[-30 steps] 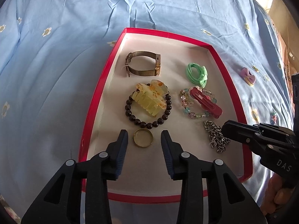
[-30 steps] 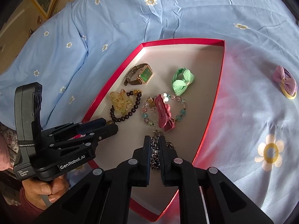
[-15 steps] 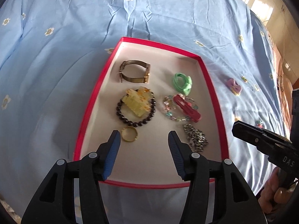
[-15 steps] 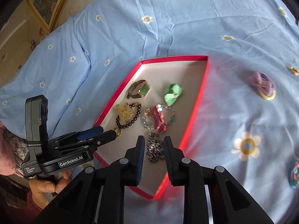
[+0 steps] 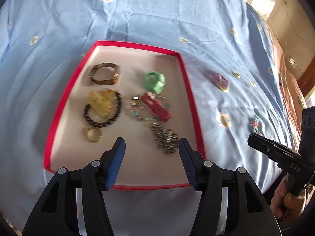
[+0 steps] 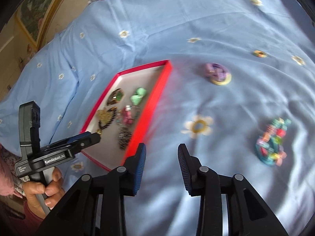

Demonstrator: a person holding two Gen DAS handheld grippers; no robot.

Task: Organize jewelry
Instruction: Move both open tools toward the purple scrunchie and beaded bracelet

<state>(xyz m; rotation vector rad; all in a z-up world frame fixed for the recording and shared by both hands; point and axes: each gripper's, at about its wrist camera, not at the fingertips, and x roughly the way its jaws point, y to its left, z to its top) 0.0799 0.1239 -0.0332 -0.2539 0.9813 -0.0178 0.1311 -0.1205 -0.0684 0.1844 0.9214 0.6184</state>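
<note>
A red-rimmed tray (image 5: 189, 90) (image 6: 155, 96) on the blue bedspread holds a watch (image 5: 105, 76), a green hair tie (image 5: 155, 80), a yellow claw clip inside a dark bead bracelet (image 5: 102, 106), a red clip on a pastel bracelet (image 5: 155, 106), a gold ring (image 5: 93, 134) and a silver chain (image 5: 164, 137) (image 6: 124, 137). My left gripper (image 5: 150, 147) is open and empty above the tray's near part. My right gripper (image 6: 161, 153) is open and empty over the bedspread right of the tray. A purple bow clip (image 6: 216, 73) (image 5: 220, 81) and a colourful bead bracelet (image 6: 272, 143) (image 5: 254, 124) lie outside the tray.
The blue flowered bedspread (image 6: 196, 29) covers the whole surface, with folds. A framed picture (image 6: 35, 9) and wall stand at the far left in the right wrist view. A wooden floor and sunlit patch (image 5: 263, 4) lie beyond the bed's right edge.
My right gripper let go of the silver chain in the tray, opened, and swung right over the bedspread. My left gripper opened wider and drew back from the gold ring.
</note>
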